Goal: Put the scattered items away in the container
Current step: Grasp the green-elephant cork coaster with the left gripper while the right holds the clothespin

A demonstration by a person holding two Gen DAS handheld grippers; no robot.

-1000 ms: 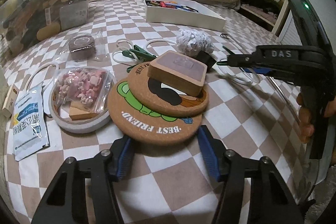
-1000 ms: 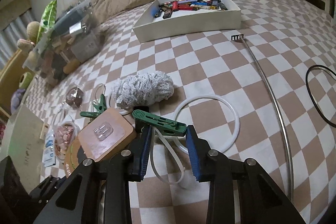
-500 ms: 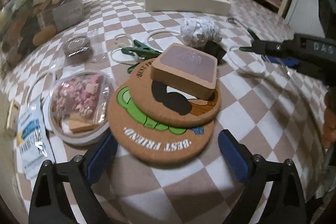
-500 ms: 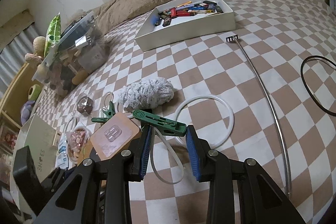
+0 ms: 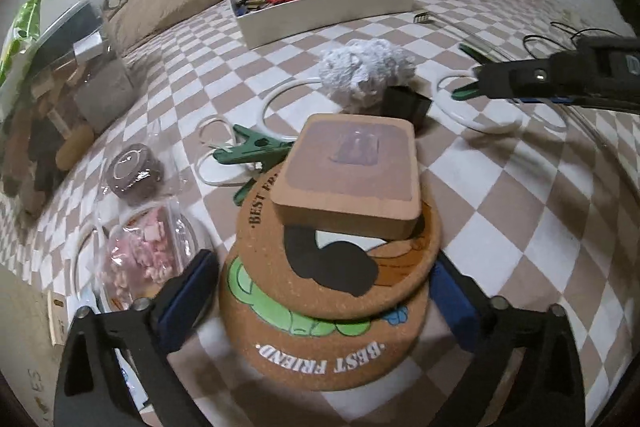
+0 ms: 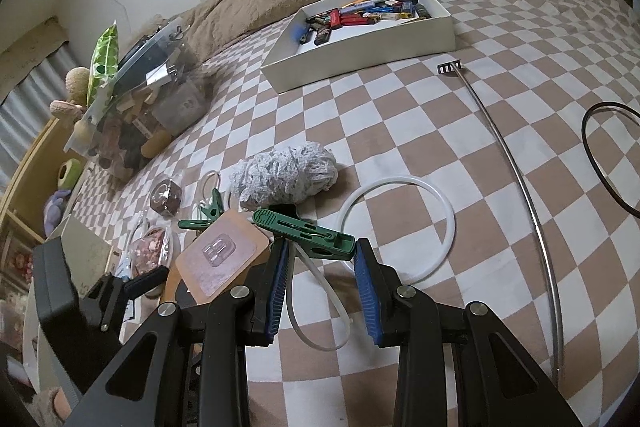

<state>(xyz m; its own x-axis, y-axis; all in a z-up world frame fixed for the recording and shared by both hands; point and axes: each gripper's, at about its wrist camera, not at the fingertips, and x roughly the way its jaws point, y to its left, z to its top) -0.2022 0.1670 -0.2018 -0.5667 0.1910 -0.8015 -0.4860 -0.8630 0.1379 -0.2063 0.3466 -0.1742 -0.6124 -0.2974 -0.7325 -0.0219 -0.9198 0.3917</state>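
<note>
Two stacked cork coasters printed "BEST FRIEND" lie on the checked bedspread, and a wooden block with a clear hook rests on top of them. My left gripper is open wide, its blue pads on either side of the coaster stack. My right gripper is shut on a green clothes peg held above the bed; in the left wrist view it reaches in from the right. The white box with several small items in it stands at the back.
A grey-white crocheted bundle, a second green peg, a white ring, a metal rod and a black ring lie about. At the left sit a bag of pink pieces and a clear toy bin.
My left gripper has opened wide, rolled, and come forward so its pads flank the coasters. The right gripper keeps hold of the green peg and has hardly moved.
</note>
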